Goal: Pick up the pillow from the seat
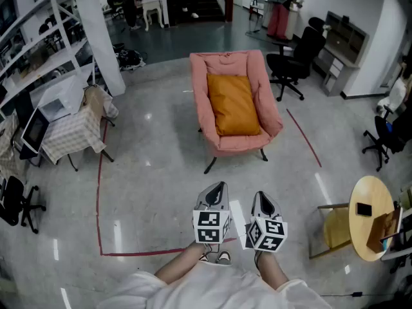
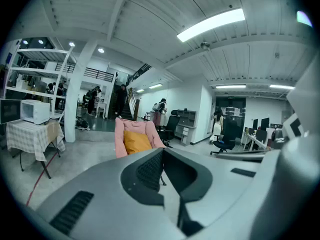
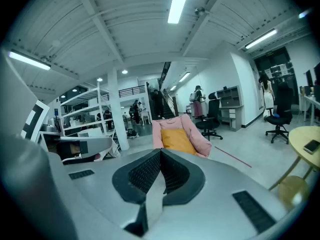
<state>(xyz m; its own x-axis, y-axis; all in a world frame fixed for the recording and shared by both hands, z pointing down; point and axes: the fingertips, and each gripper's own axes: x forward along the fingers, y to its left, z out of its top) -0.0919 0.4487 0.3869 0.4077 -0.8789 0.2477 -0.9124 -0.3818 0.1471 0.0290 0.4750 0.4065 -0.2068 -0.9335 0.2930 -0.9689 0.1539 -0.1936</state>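
Grey polished floor [image 1: 154,172] all around, with a red line [image 1: 100,198] taped on it. In the middle, well ahead, a pink chair [image 1: 239,143] on dark legs, open side towards the person. In this chair the orange pillow [image 1: 235,103], covering most of the seat and reaching up on the backrest. Long axis from the front edge to the back of the chair, so straight away from the person, one short edge nearest. At the left, a small table [image 1: 67,137] under a checked cloth, carrying a white microwave [image 1: 56,103]. At the right, a black office chair [image 1: 295,62] near the pink one. Nearer on the same side, a round wooden table [image 1: 364,240] with a dark phone [image 1: 364,209] on top. Close to the person's body, left gripper [image 1: 219,187] and right gripper [image 1: 262,198] side by side, both pointing to the chair and well apart from it. Jaws of each pressed together, with nothing between.
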